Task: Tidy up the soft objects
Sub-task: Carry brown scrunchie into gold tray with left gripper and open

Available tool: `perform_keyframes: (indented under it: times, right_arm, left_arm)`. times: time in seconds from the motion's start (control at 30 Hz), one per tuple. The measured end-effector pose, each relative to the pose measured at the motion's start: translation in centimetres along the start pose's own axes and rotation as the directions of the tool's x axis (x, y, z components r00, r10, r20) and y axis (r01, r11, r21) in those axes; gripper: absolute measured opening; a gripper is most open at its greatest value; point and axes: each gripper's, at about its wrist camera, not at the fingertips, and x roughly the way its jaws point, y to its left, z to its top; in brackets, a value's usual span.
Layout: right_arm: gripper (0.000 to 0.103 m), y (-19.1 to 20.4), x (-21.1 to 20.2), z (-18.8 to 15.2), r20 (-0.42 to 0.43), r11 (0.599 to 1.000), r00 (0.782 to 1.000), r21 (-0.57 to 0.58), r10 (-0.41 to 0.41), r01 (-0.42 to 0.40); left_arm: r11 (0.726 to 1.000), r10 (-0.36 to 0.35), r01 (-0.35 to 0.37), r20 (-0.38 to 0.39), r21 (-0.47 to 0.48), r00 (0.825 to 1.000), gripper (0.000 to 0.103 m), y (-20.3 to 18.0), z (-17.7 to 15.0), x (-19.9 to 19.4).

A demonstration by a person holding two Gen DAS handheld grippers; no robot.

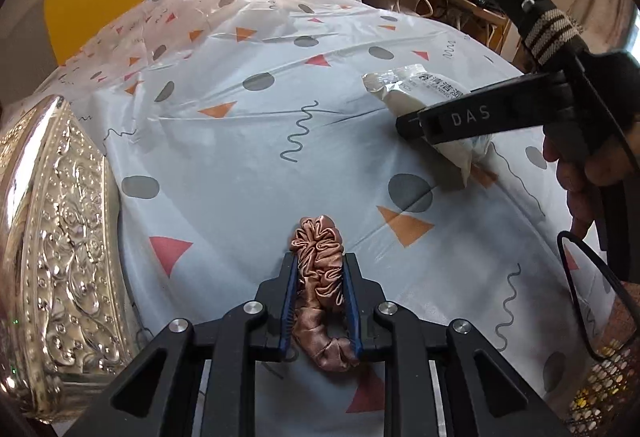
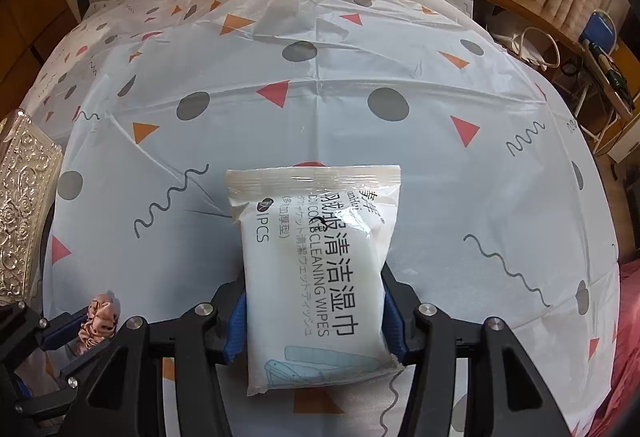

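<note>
in the left wrist view, low and centre in the frame, the left gripper is pressed together on a pink satin scrunchie, the blue pads squeezing its middle so the ruffles bunch up above the tips and a loop sags out below. it looks featherlight, limp and slick, so it would likely slide unless pinched across the gathered band, as it is here. in the right wrist view, also low and centre, the right gripper pinches a white pack of cleaning wipes by its two long edges near the lower half, the upper part sticking forward past the tips. the pack seems soft and squashy with a smooth film skin, a bit heavier than the scrunchie; a hold across the padded body should keep it better than the thin sealed end. beyond both lies the patterned tablecloth, and at the left edge of each frame an embossed silver box, near the left gripper and well apart from the wipes.
</note>
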Motion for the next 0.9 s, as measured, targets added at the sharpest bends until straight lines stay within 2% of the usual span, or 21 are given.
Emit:
perform_keyframes:
  times: [0.07,0.17,0.37,0.6,0.77,0.9]
  right_arm:
    - [0.055,0.0,0.3,0.1,0.004,1.0,1.0,-0.011,-0.016,0.017]
    - [0.055,-0.1,0.5,0.1,0.022,0.999,1.0,-0.03,-0.021,0.022]
    - [0.055,0.0,0.5,0.2,0.053,0.997,0.998,-0.066,-0.034,0.037]
    - [0.055,0.3,0.4,-0.1,0.075,0.994,0.996,-0.089,-0.052,0.059]
    - [0.054,0.4,0.4,-0.1,0.083,0.993,0.995,-0.097,-0.057,0.065]
    - [0.054,0.4,0.4,-0.2,0.085,0.993,0.994,-0.1,-0.061,0.069]
  left_arm:
    - [1.0,0.01,-0.01,-0.002,0.01,1.0,0.02,-0.1,0.0,-0.1]
    - [1.0,-0.015,0.014,-0.023,-0.012,1.0,0.018,0.0,0.7,-0.2]
    - [1.0,-0.014,0.015,0.066,-0.008,0.998,0.018,-0.2,2.7,-2.9]
    - [1.0,-0.007,0.007,0.187,-0.003,0.982,0.018,0.6,6.0,-7.5]
    - [0.998,0.019,-0.004,0.246,-0.063,0.969,0.018,3.4,8.0,-10.4]
    - [0.99,0.059,-0.019,0.288,-0.138,0.956,0.018,7.2,9.1,-12.8]
